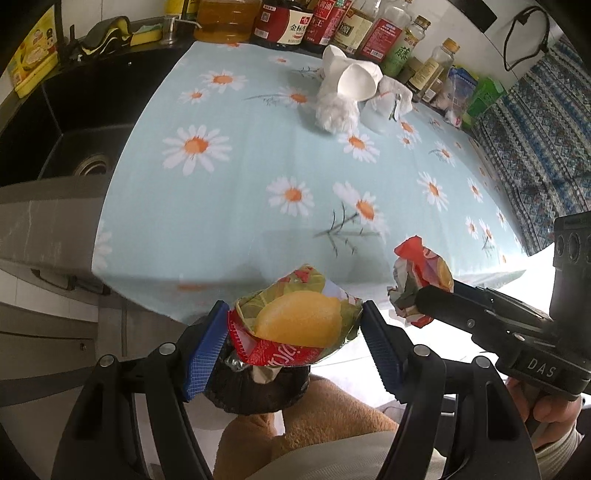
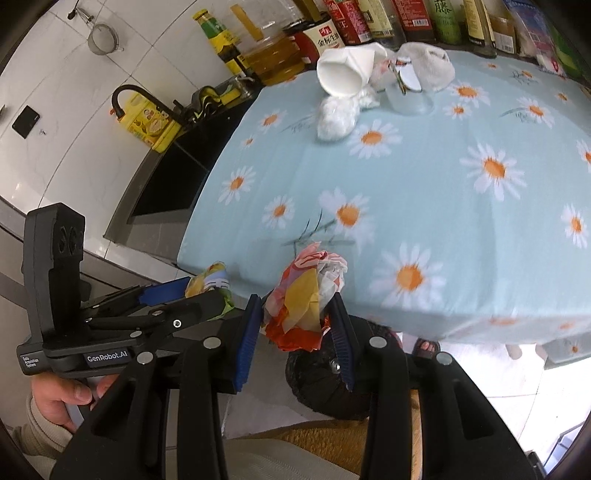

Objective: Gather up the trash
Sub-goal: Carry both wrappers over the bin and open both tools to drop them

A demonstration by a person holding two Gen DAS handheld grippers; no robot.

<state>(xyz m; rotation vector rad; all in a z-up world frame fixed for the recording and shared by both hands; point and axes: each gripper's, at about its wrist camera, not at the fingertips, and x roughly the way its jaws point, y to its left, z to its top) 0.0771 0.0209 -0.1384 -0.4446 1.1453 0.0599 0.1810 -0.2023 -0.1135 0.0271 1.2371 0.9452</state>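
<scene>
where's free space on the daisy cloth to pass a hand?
The middle and near part of the tablecloth is bare, from the sink side across. It is crowded at the back: a paper cup among tissues, before the bottles.

The left hand-held gripper (image 1: 295, 332) and the right hand-held gripper (image 2: 297, 325) sit side by side at the near edge of the surface (image 1: 258, 166), each clamped on a crumpled wrapper: the lemon wrapper (image 1: 299, 317) in the left, the wadded wrapper (image 2: 306, 295) in the right. Below both, on the floor, stands a bin (image 2: 328, 384). At the far side of the surface lie a paper cup (image 1: 360, 81) on its side and tissue wads (image 1: 336, 110) just beside it. Behind these runs a row of bottles (image 1: 332, 26). A sink (image 1: 74, 140) lies left of the surface.
</scene>
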